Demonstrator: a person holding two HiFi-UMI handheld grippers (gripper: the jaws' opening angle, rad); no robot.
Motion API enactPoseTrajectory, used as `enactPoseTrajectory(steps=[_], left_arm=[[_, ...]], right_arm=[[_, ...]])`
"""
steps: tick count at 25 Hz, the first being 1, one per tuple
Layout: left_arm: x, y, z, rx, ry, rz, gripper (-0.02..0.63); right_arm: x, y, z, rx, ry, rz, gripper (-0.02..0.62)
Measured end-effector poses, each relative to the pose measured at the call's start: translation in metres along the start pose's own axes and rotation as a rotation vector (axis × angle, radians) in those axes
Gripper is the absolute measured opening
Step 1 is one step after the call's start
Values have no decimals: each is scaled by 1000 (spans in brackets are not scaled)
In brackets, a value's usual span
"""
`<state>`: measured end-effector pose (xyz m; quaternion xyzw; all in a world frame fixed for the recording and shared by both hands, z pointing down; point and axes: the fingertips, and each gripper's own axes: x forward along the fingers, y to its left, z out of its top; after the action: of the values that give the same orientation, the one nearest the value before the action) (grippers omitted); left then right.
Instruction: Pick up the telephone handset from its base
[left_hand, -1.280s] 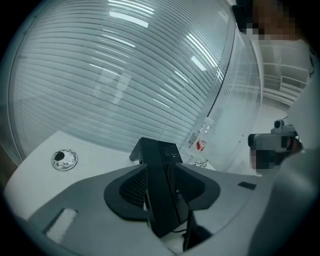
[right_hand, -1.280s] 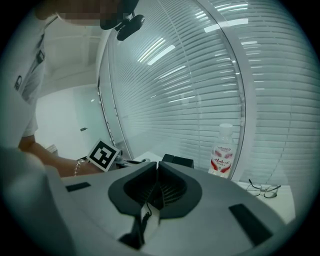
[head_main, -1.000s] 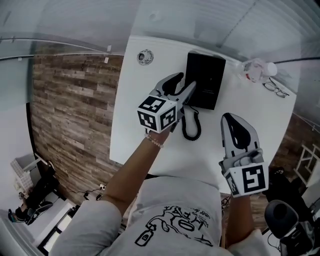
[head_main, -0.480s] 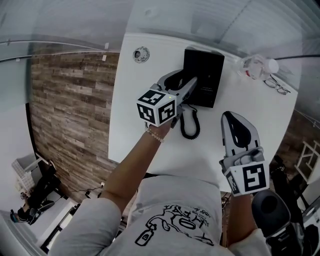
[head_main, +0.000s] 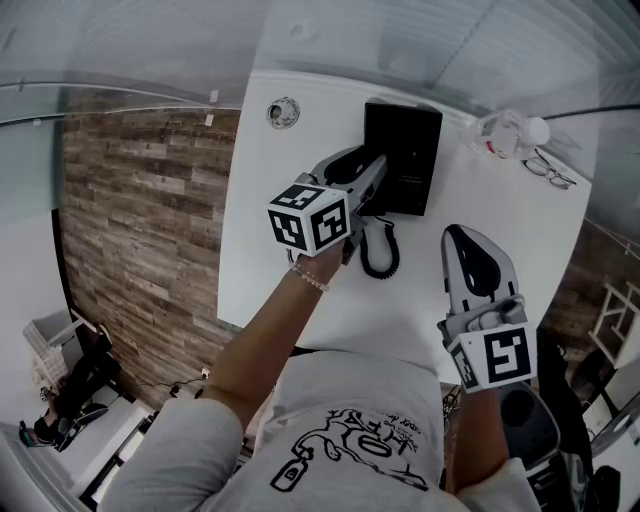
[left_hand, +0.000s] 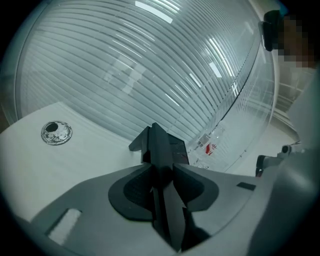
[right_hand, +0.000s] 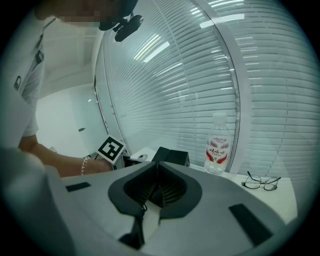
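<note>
The black telephone base (head_main: 405, 155) lies at the far middle of the white table (head_main: 260, 260). Its handset (left_hand: 160, 145) runs along the base's left side, mostly hidden under my left gripper (head_main: 365, 168) in the head view. In the left gripper view the jaws have just been closing, and the pads now press on the handset from both sides. The coiled cord (head_main: 380, 250) hangs in a loop on the near side of the base. My right gripper (head_main: 468, 240) is held low at the right, near the table's front edge, shut with nothing in it, apart from the phone.
A water bottle (head_main: 510, 132) stands at the far right with a pair of glasses (head_main: 550, 170) beside it. A round cable grommet (head_main: 282, 110) is set in the table left of the base. Window blinds rise just behind the table's far edge.
The left gripper's jaws stood wide around the handset and have drawn in onto it. Its marker cube has rolled a little. The right gripper has not moved.
</note>
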<state>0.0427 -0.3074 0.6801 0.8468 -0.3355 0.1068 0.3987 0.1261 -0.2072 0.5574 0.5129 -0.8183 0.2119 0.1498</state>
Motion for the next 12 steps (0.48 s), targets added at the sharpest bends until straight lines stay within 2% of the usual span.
enactPoseTrajectory(steps=[7, 8, 12], left_arm=[[-7, -5, 4, -78, 38, -1, 106], [-8, -5, 5, -73, 40, 5, 73], [-16, -7, 7, -51, 42, 14, 71]], right_arm=[[-6, 1, 4, 3, -11, -6, 11], [-7, 1, 4, 4, -12, -7, 11], [-11, 2, 10, 3, -23, -7, 11]])
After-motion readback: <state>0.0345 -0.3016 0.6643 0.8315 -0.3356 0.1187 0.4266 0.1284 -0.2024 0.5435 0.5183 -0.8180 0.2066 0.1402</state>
